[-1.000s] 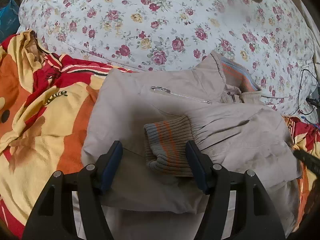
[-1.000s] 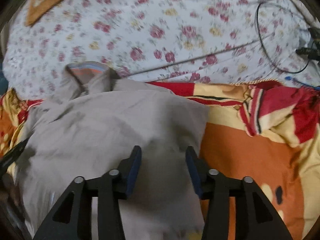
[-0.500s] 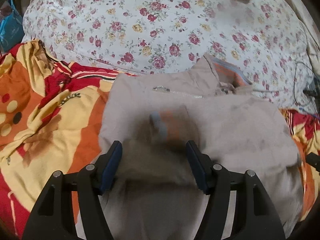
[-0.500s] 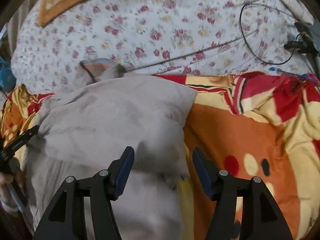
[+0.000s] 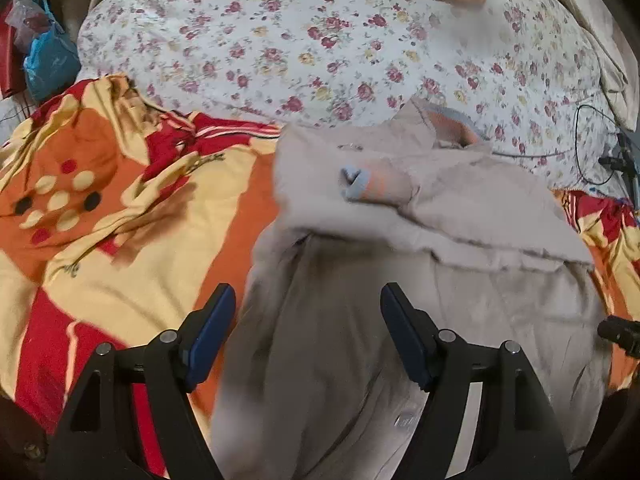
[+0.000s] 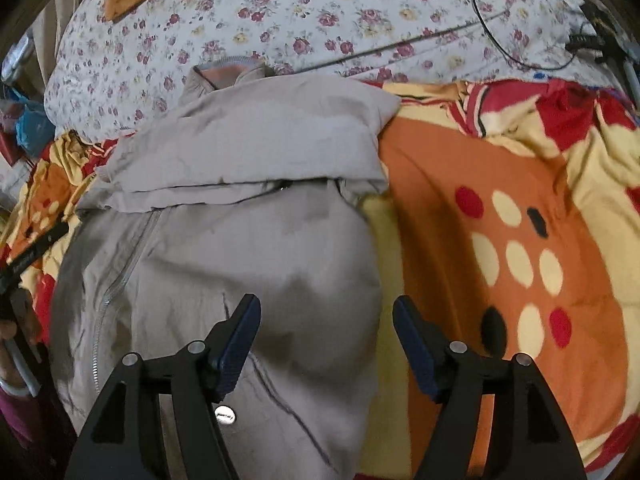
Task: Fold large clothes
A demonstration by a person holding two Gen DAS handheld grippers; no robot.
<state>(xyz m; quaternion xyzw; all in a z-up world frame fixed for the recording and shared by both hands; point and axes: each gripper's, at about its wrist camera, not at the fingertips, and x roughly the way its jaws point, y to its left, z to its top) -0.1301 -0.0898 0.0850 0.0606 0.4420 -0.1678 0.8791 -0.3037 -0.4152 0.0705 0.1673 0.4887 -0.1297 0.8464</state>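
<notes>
Bed under floral sheet [image 5: 280,40] fills upper frame; orange-red cartoon blanket [image 5: 120,240] across lower part. Beige jacket [image 6: 240,240] lies on blanket, center of both views, sleeves folded over chest, collar toward sheet, ribbed cuff [image 5: 360,184] mid-frame. Left claw [image 5: 308,336] and right claw [image 6: 326,340] wide, jaws just been opening, pads clear of fabric, nothing gripped.

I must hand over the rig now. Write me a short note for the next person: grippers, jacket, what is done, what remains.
Left gripper: open, holding nothing, jaws just been opening.
Right gripper: the same.
Jacket: beige, lying on the orange blanket, collar toward the floral sheet.
Done: sleeves appear folded in, one cuff resting on the chest.
Left: probably fold the bottom half up toward the collar.
</notes>
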